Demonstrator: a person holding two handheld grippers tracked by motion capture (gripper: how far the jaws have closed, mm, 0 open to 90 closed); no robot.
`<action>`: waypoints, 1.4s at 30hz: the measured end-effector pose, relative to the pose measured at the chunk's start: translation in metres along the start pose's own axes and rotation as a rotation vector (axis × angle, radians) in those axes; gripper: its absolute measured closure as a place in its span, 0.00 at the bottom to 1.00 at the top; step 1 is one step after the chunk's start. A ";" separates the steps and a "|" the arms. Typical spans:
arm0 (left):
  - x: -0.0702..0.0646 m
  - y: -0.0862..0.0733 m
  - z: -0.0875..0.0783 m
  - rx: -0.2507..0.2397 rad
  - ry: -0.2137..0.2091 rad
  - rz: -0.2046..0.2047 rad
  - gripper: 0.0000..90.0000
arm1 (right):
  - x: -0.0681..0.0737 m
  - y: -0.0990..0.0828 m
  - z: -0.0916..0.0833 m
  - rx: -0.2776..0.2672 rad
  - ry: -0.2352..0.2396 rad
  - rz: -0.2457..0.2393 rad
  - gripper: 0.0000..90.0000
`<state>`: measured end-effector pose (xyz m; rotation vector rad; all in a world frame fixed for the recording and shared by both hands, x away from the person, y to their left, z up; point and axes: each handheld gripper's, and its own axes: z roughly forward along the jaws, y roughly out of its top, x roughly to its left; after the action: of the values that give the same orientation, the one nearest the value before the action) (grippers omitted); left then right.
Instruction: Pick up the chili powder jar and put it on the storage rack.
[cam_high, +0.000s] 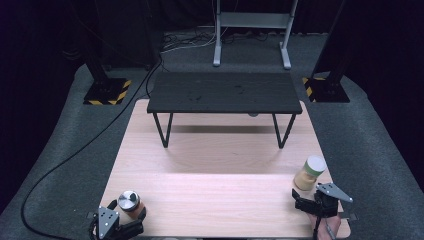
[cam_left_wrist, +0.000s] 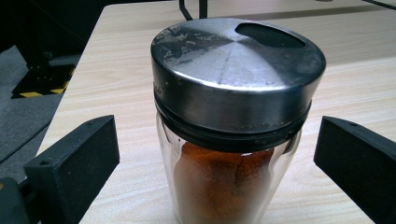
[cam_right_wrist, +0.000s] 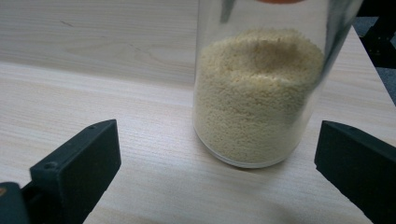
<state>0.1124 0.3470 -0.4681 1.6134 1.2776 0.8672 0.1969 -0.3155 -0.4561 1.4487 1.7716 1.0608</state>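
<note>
Two hand-held grippers, jaws apart, each facing a jar on a wooden table.

The left gripper (cam_high: 131, 216) straddles a steel-lidded spice jar (cam_left_wrist: 233, 121) at the near left corner without touching; the right gripper (cam_high: 302, 196) sits just short of a grain jar (cam_right_wrist: 257, 93) near the right edge.

Your bench (cam_high: 215, 175) is pale wood with a fine straight grain and a smooth, low-sheen finish. The spice jar (cam_left_wrist: 224, 182) in front of your left tongs (cam_left_wrist: 219, 163) is clear glossy glass under a brushed metal lid (cam_left_wrist: 233, 65), dulled and smudged in patches. The grain jar (cam_right_wrist: 257, 93) before your right tongs (cam_right_wrist: 217, 163) is clear, shiny and smooth. Both tongs look like matt black plastic. The small table (cam_high: 225, 92) has a dark matt top, and the floor (cam_high: 75, 150) looks like rough grey carpet.
</note>
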 end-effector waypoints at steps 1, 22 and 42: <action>0.000 0.000 0.000 0.004 0.000 -0.003 0.00 | 0.000 0.000 0.000 0.000 -0.001 -0.002 0.00; -0.005 0.000 0.010 0.009 0.031 -0.014 0.00 | -0.003 -0.002 -0.001 -0.011 0.010 0.011 0.00; 0.004 -0.008 0.017 0.006 -0.027 -0.011 0.35 | -0.006 -0.005 -0.002 -0.026 0.020 0.027 0.00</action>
<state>0.1259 0.3476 -0.4816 1.6168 1.2698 0.8327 0.1937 -0.3223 -0.4593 1.4545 1.7505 1.1122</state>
